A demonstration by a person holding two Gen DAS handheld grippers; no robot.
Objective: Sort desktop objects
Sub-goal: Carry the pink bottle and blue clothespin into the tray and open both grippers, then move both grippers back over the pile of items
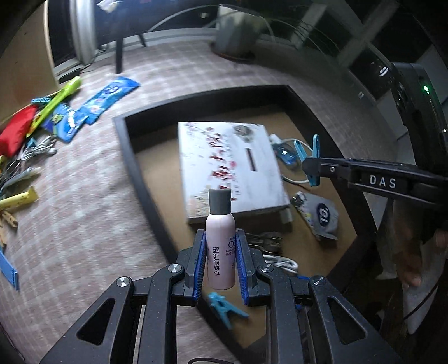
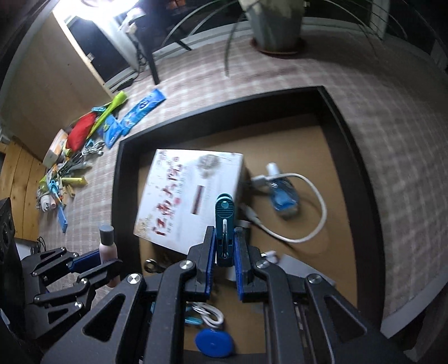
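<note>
While upright, the pink bottle (image 1: 220,238) sits clamped in the left gripper (image 1: 220,263).

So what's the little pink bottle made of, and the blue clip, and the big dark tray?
The pink bottle looks like smooth plastic or coated metal, faintly glossy with printed lettering; its grey cap looks matte plastic. The blue clip seems to be moulded plastic, with a ribbed round end and a slim pale strip, perhaps a metal spring. The tray has a dark matte rim, wood or plastic, and a cardboard-brown floor.

Checked tablecloth (image 2: 392,134), potted plant (image 2: 275,25), possibly wooden floor (image 2: 16,179).
</note>
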